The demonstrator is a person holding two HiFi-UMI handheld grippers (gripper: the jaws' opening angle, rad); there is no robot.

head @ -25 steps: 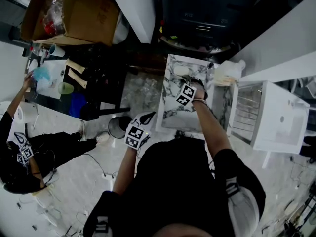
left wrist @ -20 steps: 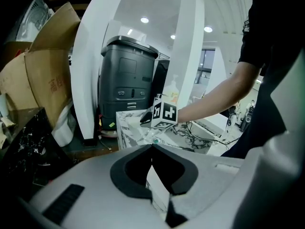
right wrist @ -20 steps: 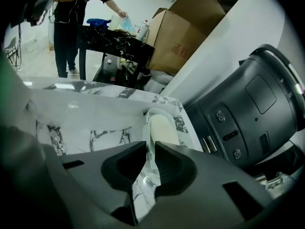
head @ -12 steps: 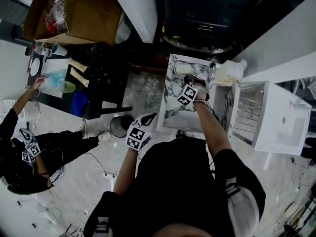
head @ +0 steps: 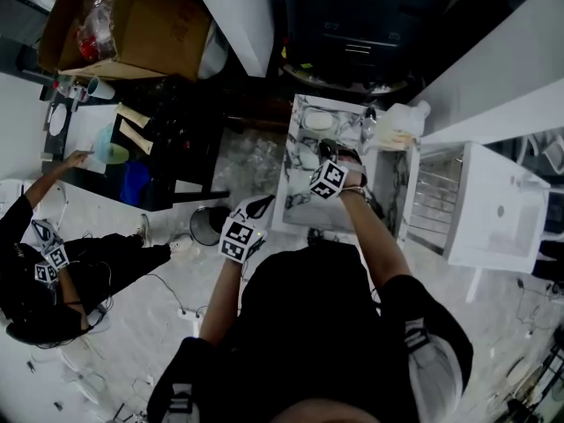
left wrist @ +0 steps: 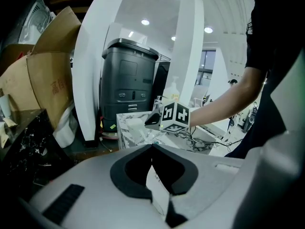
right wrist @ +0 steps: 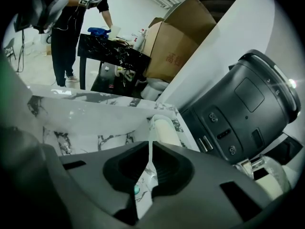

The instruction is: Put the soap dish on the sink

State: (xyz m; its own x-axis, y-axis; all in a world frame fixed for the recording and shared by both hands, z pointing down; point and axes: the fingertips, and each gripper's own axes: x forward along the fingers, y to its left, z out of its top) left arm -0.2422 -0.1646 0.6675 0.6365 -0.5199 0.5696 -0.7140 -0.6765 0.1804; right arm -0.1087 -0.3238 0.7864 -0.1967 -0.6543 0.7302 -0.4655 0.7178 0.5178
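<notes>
Right hand-held gripper [head: 329,153] over sink [head: 296,194], frame centre; left hand-held gripper [head: 263,207] lower left. Both closed, empty. Soap dish [head: 318,121] on sink rim.

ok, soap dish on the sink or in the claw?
On the sink: the soap dish lies on the marble sink, at its rim, ahead of the shut, empty right claw.

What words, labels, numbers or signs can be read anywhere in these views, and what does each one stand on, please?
No text here can be quoted with confidence.
Brown cardboard box: red printed characters on its side, too blurred to read.
Black-and-white marker cube: square code patterns only, no words.
Dark grey plastic machine: buttons and panels, but no label is legible.
</notes>
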